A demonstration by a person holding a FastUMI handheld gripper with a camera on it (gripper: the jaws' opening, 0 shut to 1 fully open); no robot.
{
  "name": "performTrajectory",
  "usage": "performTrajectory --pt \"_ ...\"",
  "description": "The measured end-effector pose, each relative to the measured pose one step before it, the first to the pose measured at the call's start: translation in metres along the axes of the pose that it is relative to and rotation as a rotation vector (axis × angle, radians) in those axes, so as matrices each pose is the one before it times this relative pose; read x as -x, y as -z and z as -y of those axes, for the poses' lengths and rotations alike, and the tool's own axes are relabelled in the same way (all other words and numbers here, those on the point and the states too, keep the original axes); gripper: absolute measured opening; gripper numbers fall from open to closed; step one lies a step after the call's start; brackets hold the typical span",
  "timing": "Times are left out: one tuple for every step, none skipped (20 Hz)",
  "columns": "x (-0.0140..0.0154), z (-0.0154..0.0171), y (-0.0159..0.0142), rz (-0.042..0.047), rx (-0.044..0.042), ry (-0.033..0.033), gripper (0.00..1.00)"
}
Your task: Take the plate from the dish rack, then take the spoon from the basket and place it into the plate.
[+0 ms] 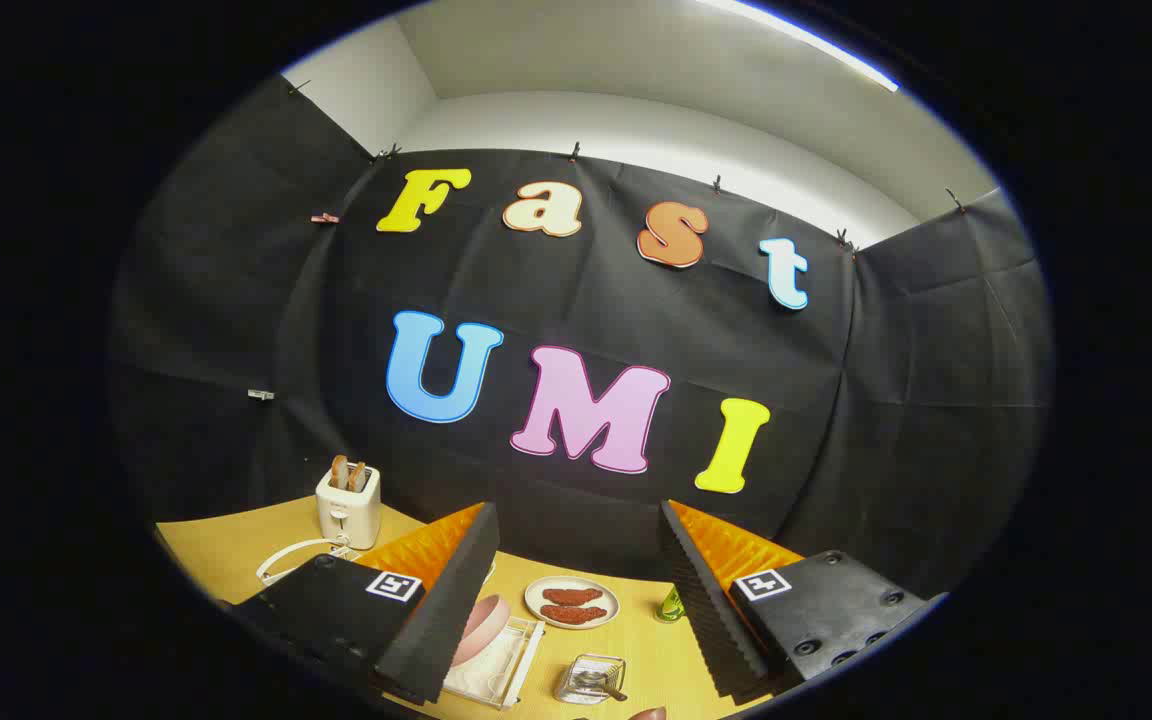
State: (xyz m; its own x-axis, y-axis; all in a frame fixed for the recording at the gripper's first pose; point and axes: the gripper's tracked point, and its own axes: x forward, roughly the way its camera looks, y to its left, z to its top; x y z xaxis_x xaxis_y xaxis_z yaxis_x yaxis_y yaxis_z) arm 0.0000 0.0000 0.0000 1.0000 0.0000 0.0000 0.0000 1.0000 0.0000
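Note:
My gripper is open, raised above the wooden table, with nothing between its fingers. Below it, close to the left finger, a pink plate stands tilted in a white dish rack. To the right of the rack sits a small clear wire basket with a metal spoon lying in it. Both lie beneath and between the fingers, well apart from them.
A white toaster with bread slices stands at the back left, its cord looped on the table. A white plate with two brown food pieces sits beyond the basket. A green object shows beside the right finger.

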Motion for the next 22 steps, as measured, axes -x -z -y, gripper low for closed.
performTrajectory --pt "-0.00030 -0.00114 0.00092 -0.00231 0.00053 -0.00098 0.97" --pt "-0.00104 -0.00049 0.00105 -0.00552 -0.00045 0.00054 0.97" --pt "-0.00032 0.00018 0.00069 -0.00242 -0.00293 0.00042 0.97" --pt "0.00002 0.00078 -0.00007 -0.00105 -0.00414 0.00182 0.97" --pt "0.00077 -0.00072 0.00085 -0.00144 -0.00326 0.00019 0.97" --pt "-0.00081 0.00007 0.00080 -0.00390 -0.00235 0.00059 0.97" --pt "0.00054 -0.00064 0.00165 -0.00484 -0.00088 0.00078 0.97" --pt "0.00002 0.00114 0.00108 -0.00204 -0.00094 0.00117 0.97" --pt "0.00044 0.00013 -0.00149 -0.00207 -0.00014 0.00259 0.97" --pt "0.00020 -0.00025 -0.00022 -0.00022 0.00003 -0.00063 0.97" --pt "-0.00040 0.00023 -0.00004 -0.00079 0.00145 -0.00071 0.97" --pt "0.00027 -0.00119 -0.00102 0.00155 0.00282 -0.00191 0.97" --pt "0.00164 -0.00041 0.00009 -0.00026 0.00360 0.00052 0.97" --pt "0.00018 -0.00039 0.00035 -0.00072 0.00329 -0.00033 0.97" --pt "0.00037 -0.00008 0.00059 -0.00200 0.00158 -0.00040 0.97" --pt "-0.00049 -0.00039 0.00043 -0.00229 0.00102 -0.00044 0.97" --pt "0.00049 -0.00135 -0.00075 -0.00235 0.00049 -0.00080 0.97" --pt "-0.00035 -0.00021 0.00020 -0.00084 -0.00031 -0.00029 0.97" --pt "-0.00042 -0.00044 0.00079 -0.00309 0.00055 -0.00085 0.97" --pt "-0.00133 0.00012 0.00118 -0.00450 0.00162 0.00121 0.97" --pt "-0.00122 0.00006 0.00259 -0.01041 -0.00009 0.00243 0.97" --pt "-0.00234 -0.00095 0.00300 -0.01261 -0.00527 0.00088 0.97"
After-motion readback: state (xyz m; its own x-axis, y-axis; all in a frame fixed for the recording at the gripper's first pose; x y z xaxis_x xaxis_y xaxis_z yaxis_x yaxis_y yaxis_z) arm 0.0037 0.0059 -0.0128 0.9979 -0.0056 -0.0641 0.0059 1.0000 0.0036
